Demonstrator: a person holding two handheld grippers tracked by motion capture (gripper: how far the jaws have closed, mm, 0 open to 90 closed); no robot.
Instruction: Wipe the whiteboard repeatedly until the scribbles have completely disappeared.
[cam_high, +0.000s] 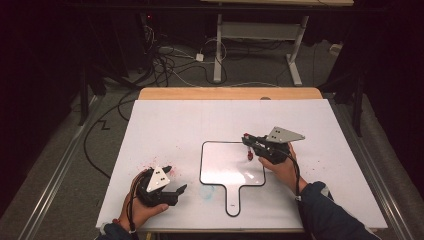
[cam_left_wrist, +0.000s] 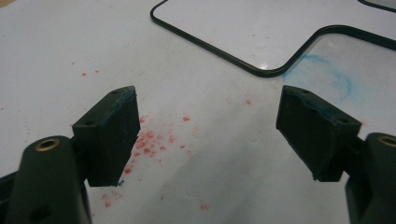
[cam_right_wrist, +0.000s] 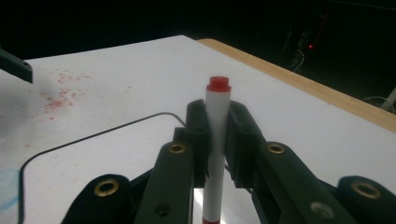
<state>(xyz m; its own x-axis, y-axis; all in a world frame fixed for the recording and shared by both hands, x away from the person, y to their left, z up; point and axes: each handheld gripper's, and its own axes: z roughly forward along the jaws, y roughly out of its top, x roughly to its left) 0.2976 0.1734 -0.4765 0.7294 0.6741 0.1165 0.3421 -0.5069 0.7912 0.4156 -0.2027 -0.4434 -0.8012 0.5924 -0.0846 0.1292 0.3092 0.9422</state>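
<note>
Red-capped white marker (cam_right_wrist: 216, 140) clamped upright between right gripper (cam_high: 250, 145) jaws, over the black-rimmed small whiteboard paddle (cam_high: 225, 170). Left gripper (cam_left_wrist: 208, 135) jaws wide apart, empty, above red-speckled white counter (cam_left_wrist: 56, 51). Board apparently blank; writing not yet begun.

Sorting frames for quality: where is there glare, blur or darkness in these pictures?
High view: dark surroundings, bright white table, soft glare on the small whiteboard. Left gripper view: the near claw looks soft, red specks fairly sharp. Right gripper view: black background, the marker slightly blurred up close.
</note>
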